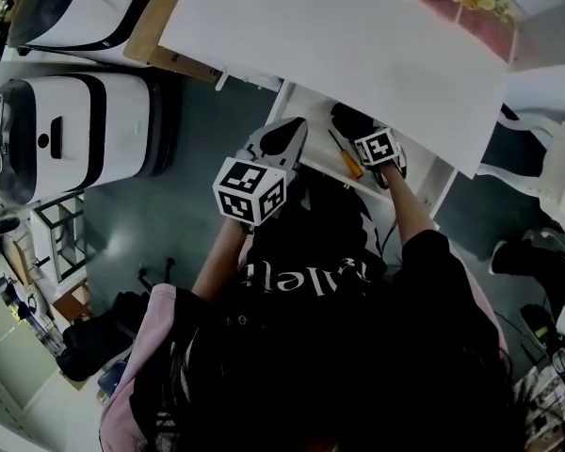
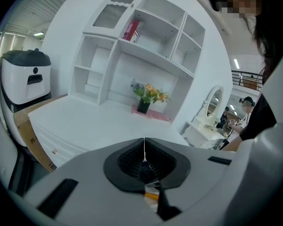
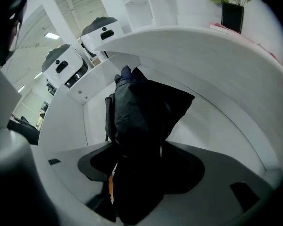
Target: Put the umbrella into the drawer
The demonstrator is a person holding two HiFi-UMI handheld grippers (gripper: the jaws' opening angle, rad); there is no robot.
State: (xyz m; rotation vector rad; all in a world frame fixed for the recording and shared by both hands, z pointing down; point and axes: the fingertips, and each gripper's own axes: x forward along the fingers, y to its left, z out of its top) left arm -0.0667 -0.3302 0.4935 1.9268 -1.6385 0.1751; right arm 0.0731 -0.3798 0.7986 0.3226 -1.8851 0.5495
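Observation:
The black folded umbrella (image 3: pixel 141 112) lies inside the open white drawer (image 3: pixel 217 126), under the desk top. My right gripper (image 3: pixel 141 149) is shut on the umbrella's near end, and the dark fabric fills the gap between the jaws. From the head view the right gripper (image 1: pixel 363 130) reaches into the drawer (image 1: pixel 311 102), where the umbrella (image 1: pixel 347 118) shows as a dark lump at the back. My left gripper (image 1: pixel 284 135) hovers over the drawer's left edge. It is shut (image 2: pixel 144 147) with nothing held and points across the desk.
An orange-handled screwdriver (image 1: pixel 345 157) lies in the drawer beside the umbrella. The white desk top (image 1: pixel 339 26) overhangs the drawer and carries a flower pot (image 2: pixel 144 105). Two white machines (image 1: pixel 75 125) and a cardboard box (image 1: pixel 155 17) stand left. A white chair (image 1: pixel 546 149) is right.

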